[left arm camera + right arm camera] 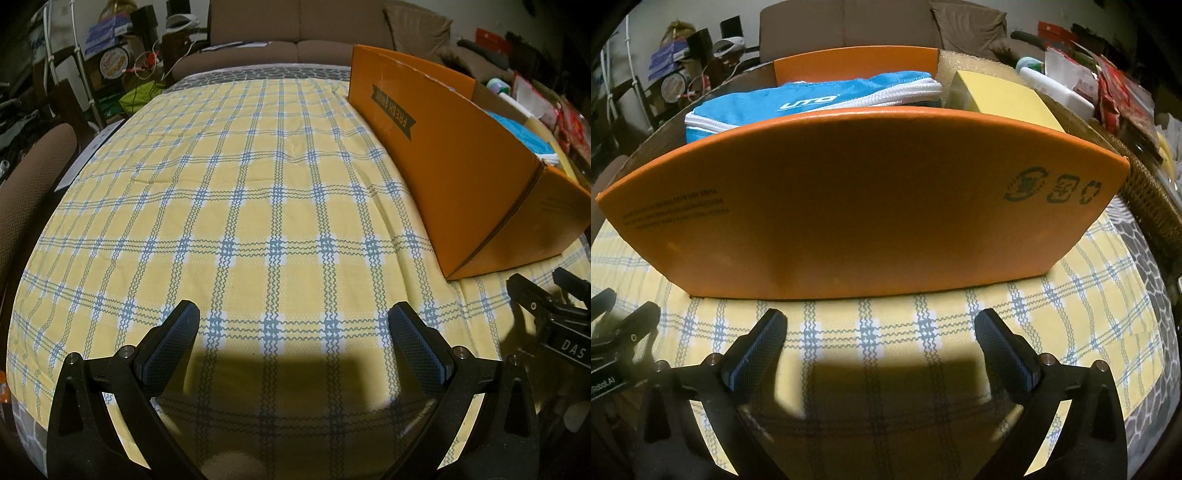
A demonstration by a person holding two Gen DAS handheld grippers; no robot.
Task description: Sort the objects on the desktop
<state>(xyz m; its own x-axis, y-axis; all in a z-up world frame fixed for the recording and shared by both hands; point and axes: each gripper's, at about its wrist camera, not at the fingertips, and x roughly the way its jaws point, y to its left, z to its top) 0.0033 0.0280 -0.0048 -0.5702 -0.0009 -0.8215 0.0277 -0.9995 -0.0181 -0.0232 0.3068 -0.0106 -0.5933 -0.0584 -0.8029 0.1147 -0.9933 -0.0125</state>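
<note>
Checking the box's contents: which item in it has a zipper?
The blue pouch, white zipper along its edge; the yellow block beside it is plain.

"fresh fruit", seemingly, on box (443, 147)

bench (258, 177): yellow-and-blue checked cloth over a grey patterned cover | sofa (295, 22): brown, beyond the bench's far edge | chair (33, 173): brown padded back, at the left edge | clutter (110, 44): boxes and cables, far left | wicker basket (1145, 192): at the right | wall (701, 11): pale | light: dim, hard shadow at the near edge
</note>
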